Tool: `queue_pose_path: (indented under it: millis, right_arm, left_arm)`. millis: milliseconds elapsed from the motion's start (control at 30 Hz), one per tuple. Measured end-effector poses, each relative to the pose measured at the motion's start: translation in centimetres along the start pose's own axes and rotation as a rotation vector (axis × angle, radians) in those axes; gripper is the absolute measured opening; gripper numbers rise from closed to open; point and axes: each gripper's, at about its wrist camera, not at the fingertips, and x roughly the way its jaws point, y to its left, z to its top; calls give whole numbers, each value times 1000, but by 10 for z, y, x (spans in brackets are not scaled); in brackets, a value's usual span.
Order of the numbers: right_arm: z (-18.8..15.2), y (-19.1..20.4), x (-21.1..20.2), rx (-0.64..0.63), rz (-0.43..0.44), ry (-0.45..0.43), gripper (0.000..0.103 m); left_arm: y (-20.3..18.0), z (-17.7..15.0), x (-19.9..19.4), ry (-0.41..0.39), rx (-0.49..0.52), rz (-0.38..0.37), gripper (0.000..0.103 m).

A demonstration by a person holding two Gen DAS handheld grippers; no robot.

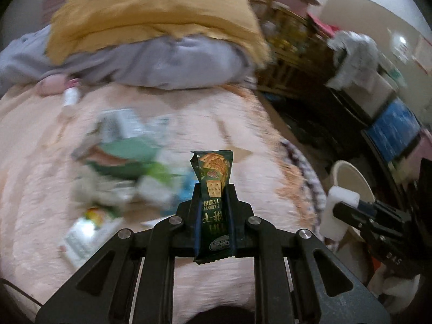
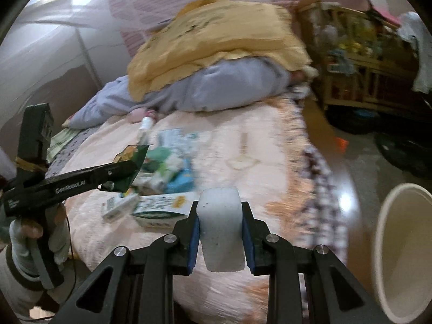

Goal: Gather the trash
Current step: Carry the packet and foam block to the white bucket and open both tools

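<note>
My left gripper (image 1: 213, 191) is shut on a dark green biscuit wrapper (image 1: 213, 172), held upright above the pink bed cover (image 1: 221, 283). The same gripper (image 2: 127, 172) and wrapper (image 2: 132, 159) show at the left of the right wrist view, held by a gloved hand (image 2: 29, 237). My right gripper (image 2: 220, 210) is shut on a white foam block (image 2: 220, 229); in the left wrist view that block (image 1: 338, 213) hangs near the rim of a cream waste bin (image 1: 351, 178). Several loose wrappers and cartons (image 1: 121, 167) lie on the bed.
A yellow and grey duvet pile (image 2: 216, 62) fills the back of the bed. The cream bin (image 2: 402, 248) stands on the floor right of the bed. A cluttered wooden shelf (image 2: 359, 62) and a blue box (image 1: 394, 127) lie beyond it.
</note>
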Motion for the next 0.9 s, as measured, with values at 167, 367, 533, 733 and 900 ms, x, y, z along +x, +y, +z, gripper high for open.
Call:
queue_pose_path:
  millis: [167,367,533,733,900]
  right_arm:
    - [-13,-46,-26,64,-91,-14,26]
    - [-29,-106,-55,152,-203,-24,26]
    - [-43,-161,-74,250,-284,-32,26]
    - [-62,-217,-87,363,-348,-27,26]
    - [-70,-239,-91,419,-395,-41,32]
  left_arm:
    - [-60,1,19,23,85,-71,13]
    - [-133,1,48,73,171,-197,13]
    - [-193,1,77,128,229,-293,13]
    - [-250,-6,107,183,279,-365,13]
    - [-278,-10,130,225,278,-420,18]
